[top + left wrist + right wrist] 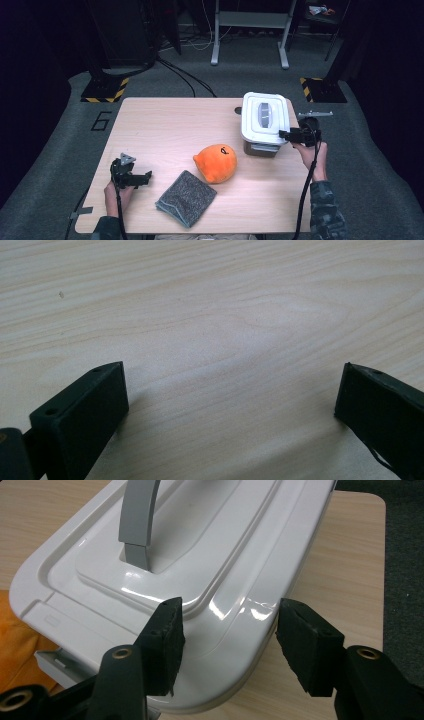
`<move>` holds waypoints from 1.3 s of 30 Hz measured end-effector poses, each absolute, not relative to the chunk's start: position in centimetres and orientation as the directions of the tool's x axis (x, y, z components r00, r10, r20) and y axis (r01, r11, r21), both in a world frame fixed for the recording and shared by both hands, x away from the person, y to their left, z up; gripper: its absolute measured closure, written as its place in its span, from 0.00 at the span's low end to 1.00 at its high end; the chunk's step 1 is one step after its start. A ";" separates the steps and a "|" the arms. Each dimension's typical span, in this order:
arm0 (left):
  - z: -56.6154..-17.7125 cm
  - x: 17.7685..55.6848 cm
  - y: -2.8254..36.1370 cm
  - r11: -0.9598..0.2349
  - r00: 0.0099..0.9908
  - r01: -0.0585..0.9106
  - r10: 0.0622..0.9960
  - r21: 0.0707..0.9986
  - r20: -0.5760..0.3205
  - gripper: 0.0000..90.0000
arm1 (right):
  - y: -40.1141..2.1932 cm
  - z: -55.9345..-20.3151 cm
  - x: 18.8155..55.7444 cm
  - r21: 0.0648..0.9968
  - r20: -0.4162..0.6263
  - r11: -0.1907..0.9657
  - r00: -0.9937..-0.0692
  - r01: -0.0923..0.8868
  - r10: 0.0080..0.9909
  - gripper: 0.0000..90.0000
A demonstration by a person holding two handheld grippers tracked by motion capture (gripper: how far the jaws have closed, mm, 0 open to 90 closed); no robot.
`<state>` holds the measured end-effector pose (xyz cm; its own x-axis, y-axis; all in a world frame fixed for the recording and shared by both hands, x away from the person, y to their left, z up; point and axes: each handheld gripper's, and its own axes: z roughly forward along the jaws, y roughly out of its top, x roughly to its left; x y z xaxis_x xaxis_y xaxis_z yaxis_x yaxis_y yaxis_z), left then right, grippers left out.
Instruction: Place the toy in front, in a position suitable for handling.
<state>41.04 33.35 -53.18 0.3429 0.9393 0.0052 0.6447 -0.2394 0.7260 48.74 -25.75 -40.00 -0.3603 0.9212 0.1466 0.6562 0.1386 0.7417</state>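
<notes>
My right hand-held gripper point(286, 134) sits at the near right corner of the white plastic storage box with a grey handle on its lid point(264, 117), which stands near the far right edge of the pale wooden surface point(165, 125). In the right gripper view, its jaws stand partly apart over the lid's rounded rim point(240, 645), one above the lid and one just off its edge; I cannot tell whether the pads touch the plastic. A narrow strip of bare wood lies between the box and the surface's right edge.

My left hand-held gripper point(140, 178) rests low near the near left edge, jaws wide apart with bare wood between them.

The orange round plush toy point(216, 162) lies just beside the box's near side, and the grey folded cloth point(186, 198) is close to the front edge.
</notes>
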 end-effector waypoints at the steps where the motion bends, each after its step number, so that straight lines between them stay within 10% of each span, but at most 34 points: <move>1: -53.2 41.0 33.3 -0.240 0.343 0.645 0.939 0.726 0.005 0.00 | -25.6 -40.0 48.8 0.741 0.144 0.142 -0.362 0.656 0.921 0.49; 39: -53.2 41.1 33.3 -0.239 0.343 0.644 0.939 0.727 0.004 0.00 | -20.6 -40.1 50.3 0.751 0.149 0.150 -0.386 0.643 0.910 0.51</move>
<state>41.06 33.34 -53.20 0.3434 0.9392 0.0042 0.6436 -0.2385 0.7273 50.32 -20.64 -40.11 -0.3864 0.9103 0.1487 0.6426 0.1501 0.7513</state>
